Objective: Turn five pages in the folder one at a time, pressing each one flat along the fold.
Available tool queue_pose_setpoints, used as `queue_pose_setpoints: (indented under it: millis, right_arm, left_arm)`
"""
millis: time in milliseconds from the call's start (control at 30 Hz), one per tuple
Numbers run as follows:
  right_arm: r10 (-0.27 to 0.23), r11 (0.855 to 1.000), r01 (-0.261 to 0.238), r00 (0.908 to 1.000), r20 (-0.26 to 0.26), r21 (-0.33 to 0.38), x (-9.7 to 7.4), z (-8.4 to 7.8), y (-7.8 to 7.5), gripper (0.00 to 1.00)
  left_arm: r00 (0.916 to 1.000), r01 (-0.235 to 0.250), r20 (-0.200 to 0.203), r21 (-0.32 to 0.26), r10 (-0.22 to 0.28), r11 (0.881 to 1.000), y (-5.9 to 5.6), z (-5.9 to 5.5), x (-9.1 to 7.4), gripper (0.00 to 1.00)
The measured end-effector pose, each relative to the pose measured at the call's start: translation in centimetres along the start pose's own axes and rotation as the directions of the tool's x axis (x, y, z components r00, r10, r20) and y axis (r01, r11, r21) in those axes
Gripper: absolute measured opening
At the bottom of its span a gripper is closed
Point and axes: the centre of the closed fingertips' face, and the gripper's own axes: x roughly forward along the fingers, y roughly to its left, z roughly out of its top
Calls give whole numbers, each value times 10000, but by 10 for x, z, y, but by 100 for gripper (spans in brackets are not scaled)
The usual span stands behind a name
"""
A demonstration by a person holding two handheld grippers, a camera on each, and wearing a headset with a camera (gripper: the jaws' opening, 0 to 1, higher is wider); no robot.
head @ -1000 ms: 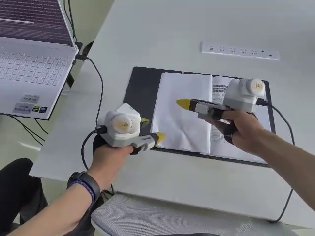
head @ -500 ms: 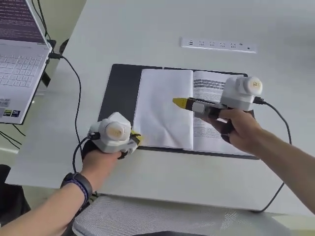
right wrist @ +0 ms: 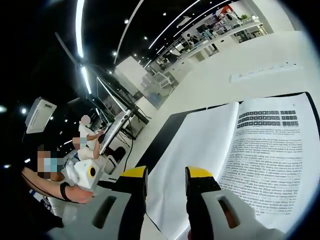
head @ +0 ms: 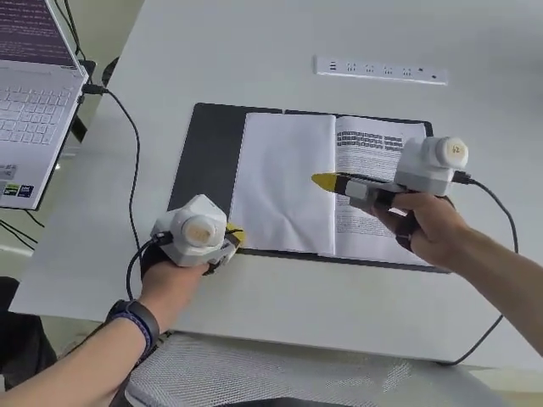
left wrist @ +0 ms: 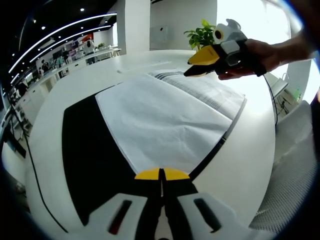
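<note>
laptop (head: 25,93) sits open at the far left edge of the tabletop (head: 254,51), and a black cable (head: 137,170) runs from beside it down to my left hand-held gripper (head: 235,238). that one sits at the near edge of the folder (head: 210,161), yellow tips pressed together with nothing between them, just beside the bottom left corner of the blank page (head: 284,182). the folder lies open in the middle of the tabletop: black inner cover bare on the left, then the blank white page lying flat up to the fold. above the fold hovers my right hand-held gripper (head: 323,181), pointing left, jaws spread apart and holding nothing, clear of the paper. under my right hand lies the printed page (head: 373,144), flat too. beyond the folder, well apart from it, a white power strip (head: 382,71).
</note>
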Motion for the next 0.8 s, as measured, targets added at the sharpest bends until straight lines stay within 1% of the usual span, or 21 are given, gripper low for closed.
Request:
queue_pose_setpoints:
  millis: [167,233,400,567,800]
  right_arm:
    - [-61,9999,61,10000,-32,-140,-3,9,-8,28]
    - [-152,9996,150,9999,-60,-254,-4,12,-13,28]
    - [-303,9992,301,9995,-42,-270,-5,18,-27,26]
    - [-532,9985,532,9986,45,-91,-2,17,-44,23]
    - [-550,9984,547,9983,188,158,9,12,-54,17]
  left_arm:
    - [10000,24,2,-297,-24,9996,1,0,0,0]
    - [10000,25,-1,-298,-25,9996,1,0,0,0]
    - [10000,39,-14,-360,-39,9993,1,0,0,0]
    - [10000,64,-35,-711,-66,9974,0,0,0,0]
    - [9998,90,-154,-703,-101,9975,1,0,1,0]
